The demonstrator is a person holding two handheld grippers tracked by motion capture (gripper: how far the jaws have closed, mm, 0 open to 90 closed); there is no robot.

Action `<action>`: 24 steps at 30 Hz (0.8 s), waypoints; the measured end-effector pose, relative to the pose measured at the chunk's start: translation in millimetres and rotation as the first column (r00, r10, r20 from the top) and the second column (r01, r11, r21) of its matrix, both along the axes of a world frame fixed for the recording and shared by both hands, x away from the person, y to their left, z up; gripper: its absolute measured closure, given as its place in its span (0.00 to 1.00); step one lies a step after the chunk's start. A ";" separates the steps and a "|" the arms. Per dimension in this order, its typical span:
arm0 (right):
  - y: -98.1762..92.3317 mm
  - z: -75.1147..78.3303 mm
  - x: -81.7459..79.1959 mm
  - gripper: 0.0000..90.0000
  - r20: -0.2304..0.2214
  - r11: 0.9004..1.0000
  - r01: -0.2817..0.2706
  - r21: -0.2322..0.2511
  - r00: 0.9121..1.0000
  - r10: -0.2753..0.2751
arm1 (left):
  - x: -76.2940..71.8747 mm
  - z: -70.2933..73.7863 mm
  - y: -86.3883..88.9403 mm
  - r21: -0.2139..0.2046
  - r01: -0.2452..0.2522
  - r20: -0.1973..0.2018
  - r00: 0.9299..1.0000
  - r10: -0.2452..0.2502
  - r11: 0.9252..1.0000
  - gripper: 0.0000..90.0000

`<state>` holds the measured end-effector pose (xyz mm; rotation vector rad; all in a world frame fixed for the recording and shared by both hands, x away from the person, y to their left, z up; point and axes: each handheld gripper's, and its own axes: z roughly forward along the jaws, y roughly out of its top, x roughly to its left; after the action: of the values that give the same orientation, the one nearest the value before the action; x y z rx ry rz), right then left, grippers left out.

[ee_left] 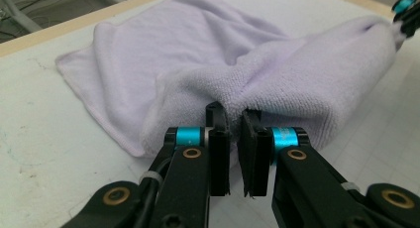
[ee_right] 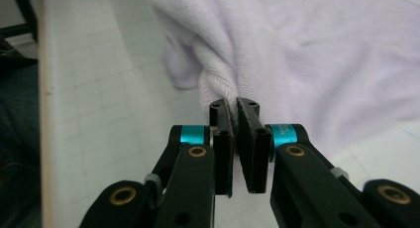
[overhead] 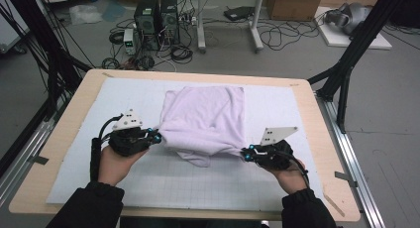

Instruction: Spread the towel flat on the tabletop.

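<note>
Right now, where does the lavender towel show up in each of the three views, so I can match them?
High view: the towel lies mid-table on the white mat, between both grippers.
Left gripper view: it spreads from upper left to right, bunched at the jaws.
Right gripper view: it fills the upper right, pinched at the jaws.
Shared landmark: the mat's printed grid.

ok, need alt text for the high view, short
A person's two hands each hold a hand-held gripper pinching the near edge of a pale lilac towel, the left hand-held gripper at its left corner and the right hand-held gripper at its right. The towel lies half folded on a white gridded mat.
</note>
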<state>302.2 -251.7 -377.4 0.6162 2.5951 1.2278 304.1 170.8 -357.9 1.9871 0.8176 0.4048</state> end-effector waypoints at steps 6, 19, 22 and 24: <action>-3.7 -20.1 36.5 0.95 -0.058 0.994 0.106 -0.029 0.993 -0.108 | 28.7 -35.8 -24.9 0.044 -0.027 -0.076 0.997 0.030 0.999 0.92; 6.3 -10.6 21.2 0.71 0.002 0.994 0.076 0.079 0.997 -0.077 | 25.0 -39.9 -10.9 0.025 -0.012 -0.069 0.998 0.013 1.000 0.61; 24.1 -11.0 13.8 0.69 0.013 0.998 0.018 0.068 1.000 -0.019 | 16.6 -46.7 -9.0 0.006 0.051 -0.079 0.996 -0.050 0.999 0.66; 38.6 -16.1 13.2 0.66 0.018 0.999 -0.010 0.052 1.000 0.009 | 15.7 -53.2 -16.5 0.019 0.091 -0.100 0.991 -0.089 0.996 0.70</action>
<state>315.4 -213.1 -393.4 0.6010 2.5616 1.3020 319.8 154.3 -411.1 2.0707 0.7847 0.2658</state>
